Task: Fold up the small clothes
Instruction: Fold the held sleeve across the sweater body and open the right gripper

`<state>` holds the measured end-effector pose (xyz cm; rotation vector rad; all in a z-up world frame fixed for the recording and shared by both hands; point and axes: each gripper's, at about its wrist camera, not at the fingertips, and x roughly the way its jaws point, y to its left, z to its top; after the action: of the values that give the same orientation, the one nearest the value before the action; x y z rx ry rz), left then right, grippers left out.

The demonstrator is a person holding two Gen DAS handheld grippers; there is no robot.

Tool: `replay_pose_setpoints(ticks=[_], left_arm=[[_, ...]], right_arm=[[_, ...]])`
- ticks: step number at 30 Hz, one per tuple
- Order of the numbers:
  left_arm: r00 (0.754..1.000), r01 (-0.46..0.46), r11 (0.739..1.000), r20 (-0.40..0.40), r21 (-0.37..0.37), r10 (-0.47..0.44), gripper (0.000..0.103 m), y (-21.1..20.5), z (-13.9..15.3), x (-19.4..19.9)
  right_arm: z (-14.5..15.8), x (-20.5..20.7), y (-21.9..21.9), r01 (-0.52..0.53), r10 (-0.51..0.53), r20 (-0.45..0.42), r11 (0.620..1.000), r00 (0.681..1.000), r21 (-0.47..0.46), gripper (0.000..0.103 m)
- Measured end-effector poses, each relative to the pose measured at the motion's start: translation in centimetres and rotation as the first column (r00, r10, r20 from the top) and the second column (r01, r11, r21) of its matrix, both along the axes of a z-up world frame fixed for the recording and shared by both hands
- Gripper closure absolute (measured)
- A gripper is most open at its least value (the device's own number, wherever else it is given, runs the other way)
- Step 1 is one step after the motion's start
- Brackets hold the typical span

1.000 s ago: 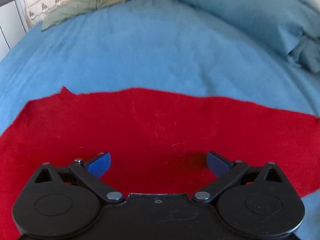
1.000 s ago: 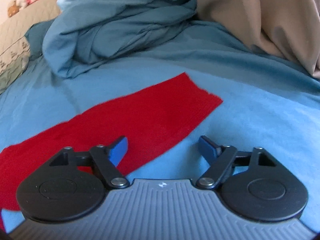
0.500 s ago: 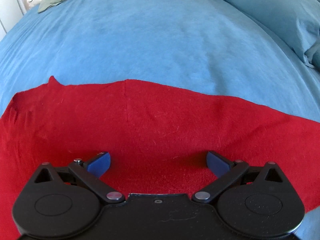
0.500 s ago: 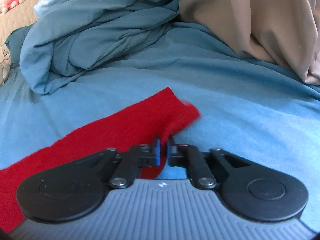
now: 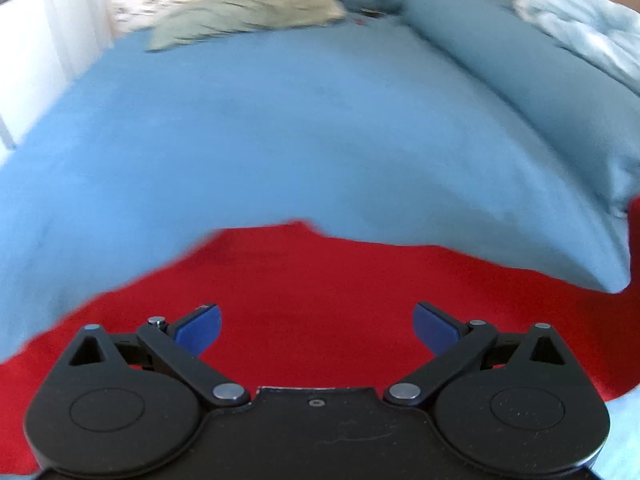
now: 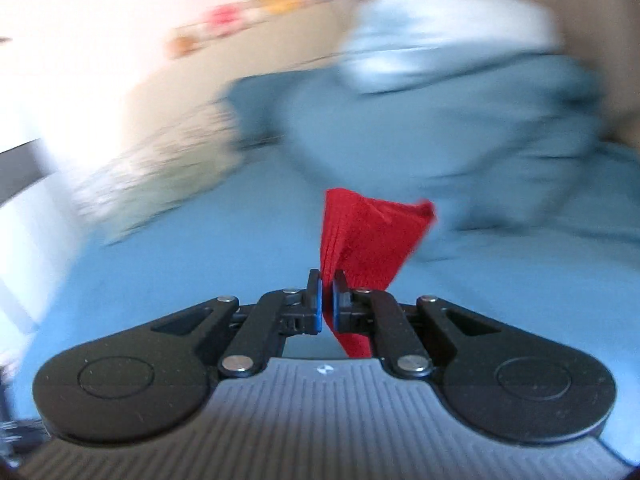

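A red knit cloth (image 5: 320,300) lies on the blue bed sheet (image 5: 280,140), with its right end rising at the edge of the left wrist view. My left gripper (image 5: 316,330) is open and hovers just over the cloth's middle, holding nothing. My right gripper (image 6: 327,300) is shut on an end of the red cloth (image 6: 372,236), which stands up bunched above the blue pads and hangs below them. That end is lifted off the bed.
A rumpled blue duvet (image 6: 460,120) lies at the back right, also seen in the left wrist view (image 5: 540,100). A patterned pillow (image 5: 240,12) sits at the head of the bed. A white wall or cabinet (image 5: 40,40) stands on the left.
My right gripper closed on the cloth's end and has lifted it off the bed, swinging left. The cloth under my open left gripper has shifted and its right end has risen.
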<state>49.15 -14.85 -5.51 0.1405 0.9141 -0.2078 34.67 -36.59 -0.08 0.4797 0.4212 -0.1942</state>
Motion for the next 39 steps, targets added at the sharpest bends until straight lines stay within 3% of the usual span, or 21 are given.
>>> replay_pose_setpoints(ticks=[2,6,11,16,18,20,22,25,26,29,33,37,39], left_arm=[[0.998,-0.069,0.997,0.017,0.042,0.068,0.0,3.1,-0.4,0.0],[0.982,-0.187,0.98,0.003,0.07,0.187,0.0,9.6,-2.7,-0.2],[0.959,-0.27,0.962,-0.077,0.034,0.272,0.0,15.9,-6.3,-0.9],[0.959,-0.266,0.964,-0.107,-0.006,0.263,0.0,16.8,-7.2,-2.3],[0.962,-0.253,0.967,-0.11,-0.025,0.248,0.0,16.4,-6.8,-3.3],[0.966,-0.239,0.97,-0.113,-0.049,0.232,0.0,16.0,-6.2,-3.7],[0.97,-0.225,0.971,-0.118,-0.081,0.215,0.0,15.4,-5.6,-4.4],[0.974,-0.194,0.971,-0.143,-0.14,0.174,0.0,14.0,-5.0,-5.3],[0.977,-0.176,0.971,-0.149,-0.159,0.152,0.0,13.2,-4.9,-5.5],[0.983,-0.128,0.976,-0.15,-0.179,0.102,0.0,10.5,-5.1,-5.9],[0.986,-0.106,0.977,-0.144,-0.186,0.08,0.005,7.9,-6.1,-5.8],[0.985,-0.128,0.978,-0.135,-0.165,0.106,0.024,6.9,-7.7,-5.2],[0.985,-0.148,0.98,-0.112,-0.133,0.134,0.032,6.5,-8.2,-5.2]], right_arm=[[-1.1,1.8,5.0,-0.172,0.171,0.035,0.985,0.985,0.02,0.083],[-7.4,4.8,15.0,-0.426,0.428,-0.034,0.903,0.903,0.05,0.083],[-15.5,5.5,21.9,-0.529,0.52,-0.23,0.848,0.823,0.027,0.083],[-16.2,4.0,22.1,-0.558,0.536,-0.246,0.829,0.807,-0.025,0.075],[-15.5,4.3,22.0,-0.578,0.553,-0.248,0.816,0.796,-0.035,0.05],[-14.3,4.0,21.5,-0.585,0.553,-0.251,0.808,0.794,-0.073,0.036],[-13.4,4.1,20.9,-0.588,0.549,-0.263,0.802,0.794,-0.101,0.03],[-11.5,2.8,19.4,-0.549,0.493,-0.284,0.819,0.822,-0.167,0.011],[-11.0,2.2,18.7,-0.534,0.473,-0.288,0.824,0.833,-0.191,0.0],[-10.2,0.2,16.6,-0.503,0.418,-0.327,0.829,0.848,-0.244,0.0],[-10.6,-1.8,13.7,-0.416,0.308,-0.367,0.871,0.878,-0.263,0.0],[-12.1,-3.6,10.7,-0.278,0.172,-0.384,0.931,0.907,-0.238,0.0],[-12.8,-4.0,10.0,-0.229,0.116,-0.397,0.941,0.91,-0.251,0.0]])
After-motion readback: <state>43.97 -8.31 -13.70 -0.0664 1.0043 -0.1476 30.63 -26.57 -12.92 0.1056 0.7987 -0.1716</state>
